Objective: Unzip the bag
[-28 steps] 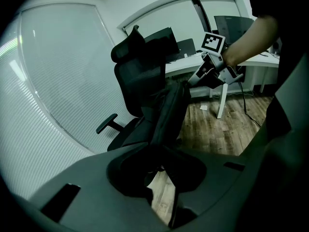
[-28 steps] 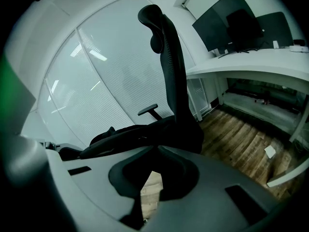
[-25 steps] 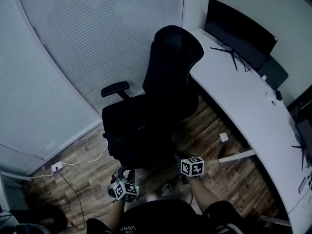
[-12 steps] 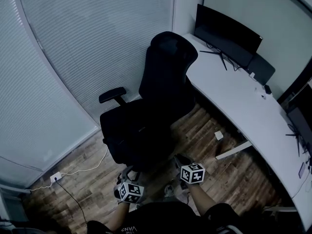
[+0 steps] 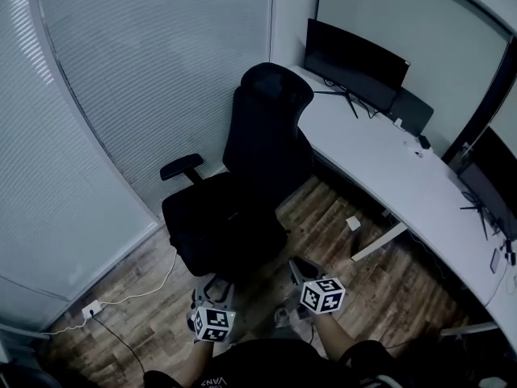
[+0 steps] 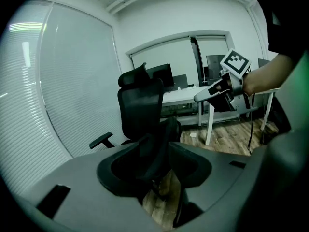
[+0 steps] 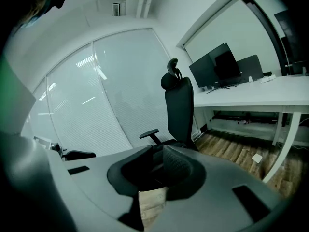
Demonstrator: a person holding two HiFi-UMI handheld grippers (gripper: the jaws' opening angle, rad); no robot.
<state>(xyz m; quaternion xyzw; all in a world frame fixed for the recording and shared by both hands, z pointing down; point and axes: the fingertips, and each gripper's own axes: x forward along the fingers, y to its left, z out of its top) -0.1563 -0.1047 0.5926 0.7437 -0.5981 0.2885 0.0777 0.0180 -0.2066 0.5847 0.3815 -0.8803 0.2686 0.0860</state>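
Below, right hand-held gripper (image 5: pixel 297 267), jaws together

The fingers (image 6: pixel 193 168) of the left gripper (image 5: pixel 212 293) are being opened, with nothing held between them. The right gripper (image 5: pixel 300 269) has been drawn lower in the head view, toward the person. That view has been pulled back: the office chair (image 5: pixel 242 192) is now seen smaller and further left. More of the counter (image 5: pixel 380 160) and of the monitor at its right end (image 5: pixel 487 194) is taken in.
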